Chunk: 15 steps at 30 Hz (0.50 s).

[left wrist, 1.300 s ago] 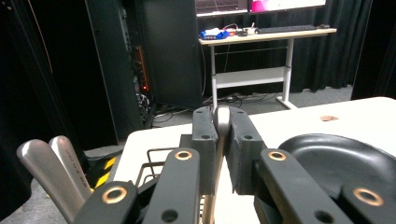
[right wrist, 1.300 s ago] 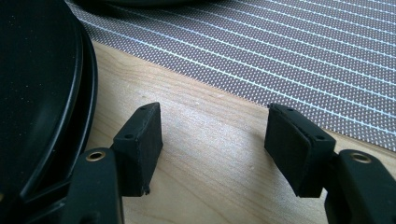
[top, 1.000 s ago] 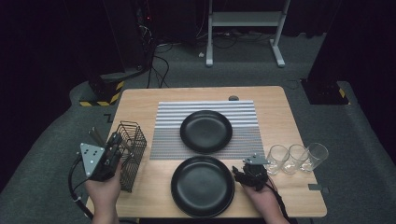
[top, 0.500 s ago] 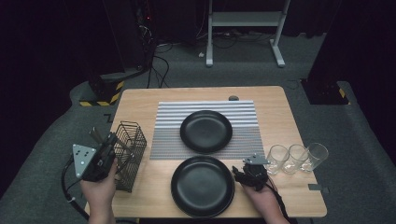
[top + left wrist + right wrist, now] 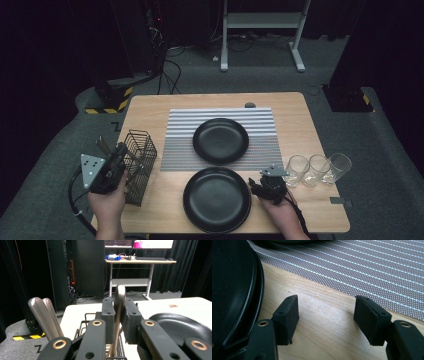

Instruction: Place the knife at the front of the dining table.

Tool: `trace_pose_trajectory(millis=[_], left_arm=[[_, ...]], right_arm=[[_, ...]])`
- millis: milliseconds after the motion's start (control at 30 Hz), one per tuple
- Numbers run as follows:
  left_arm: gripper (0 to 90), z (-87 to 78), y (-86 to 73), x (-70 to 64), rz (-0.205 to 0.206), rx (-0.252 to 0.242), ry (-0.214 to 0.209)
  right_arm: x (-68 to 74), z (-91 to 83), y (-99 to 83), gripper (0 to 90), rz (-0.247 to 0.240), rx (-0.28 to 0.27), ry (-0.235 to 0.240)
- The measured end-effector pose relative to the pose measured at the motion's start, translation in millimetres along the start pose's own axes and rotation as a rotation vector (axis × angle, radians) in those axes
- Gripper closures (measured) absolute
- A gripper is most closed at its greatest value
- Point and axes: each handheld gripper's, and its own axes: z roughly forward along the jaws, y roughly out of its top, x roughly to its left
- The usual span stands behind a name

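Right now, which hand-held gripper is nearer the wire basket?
Left. The left hand-held gripper is at the wire basket, against its left side, shut on a piece of cutlery standing in it. The right hand-held gripper rests across the near plate, open over bare table.

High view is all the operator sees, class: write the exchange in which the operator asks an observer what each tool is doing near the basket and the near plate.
Operator: Is the left tool gripping anything at the wire basket?
Observer: Yes. The left gripper view shows it shut on a silver utensil handle that stands up out of the basket.
Operator: And the right tool?
Observer: The right gripper view shows it open. Only bare table lies between its jaws, with the near plate to one side and the striped mat beyond.
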Motion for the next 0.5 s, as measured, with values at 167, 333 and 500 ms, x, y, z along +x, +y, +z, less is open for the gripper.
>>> trace_pose_trajectory(millis=[167, 333, 500], left_arm=[[79.6, 1.9, -0.6, -0.3, 0.002, 0.014, 0.001], [79.6, 4.1, -0.6, -2.1, 0.016, 0.037, 0.01], [81.6, 5.5, -0.9, -2.4, 0.02, 0.053, 0.013]], right_arm=[[0.0, 0.0, 0.0, 36.5, 0.0, 0.0, 0.0], [0.1, 0.0, 0.0, 36.5, 0.0, 0.001, 0.0], [0.1, 0.0, 0.0, 36.5, 0.0, 0.0, 0.0]])
